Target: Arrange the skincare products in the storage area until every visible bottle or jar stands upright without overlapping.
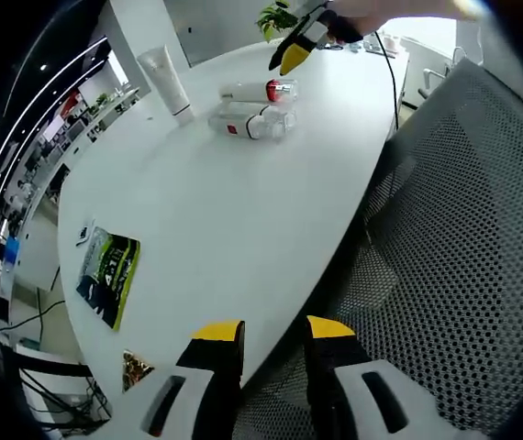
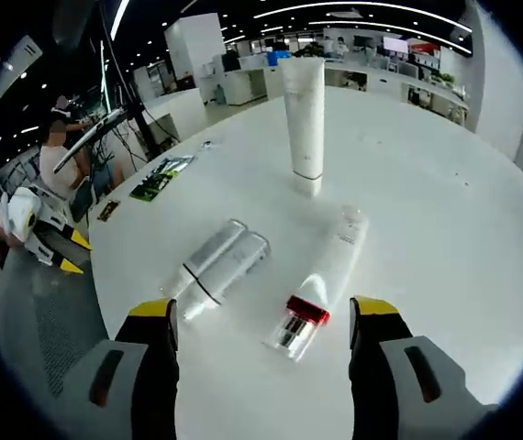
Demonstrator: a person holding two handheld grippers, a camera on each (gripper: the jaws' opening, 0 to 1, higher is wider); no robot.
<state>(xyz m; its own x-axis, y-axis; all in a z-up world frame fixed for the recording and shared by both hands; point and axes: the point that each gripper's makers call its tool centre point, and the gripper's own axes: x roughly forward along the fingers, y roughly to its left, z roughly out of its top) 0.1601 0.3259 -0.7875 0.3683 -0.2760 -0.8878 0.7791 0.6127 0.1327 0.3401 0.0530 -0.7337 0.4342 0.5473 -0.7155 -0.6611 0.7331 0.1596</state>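
Jaws of the right gripper (image 2: 261,335) stand spread wide and hold nothing, hovering over the white table (image 2: 445,238). Just past them a red-collared bottle (image 2: 321,280) lies on its side, between the jaws. Two clear bottles (image 2: 217,266) lie flat, touching side by side, just left of it. Farther off, a white tube (image 2: 305,124) stands upright on its cap. The left gripper (image 1: 275,335) hangs at the near table edge, jaws parted and empty, beside a mesh chair (image 1: 463,238); a green packet (image 1: 110,275) lies to its left.
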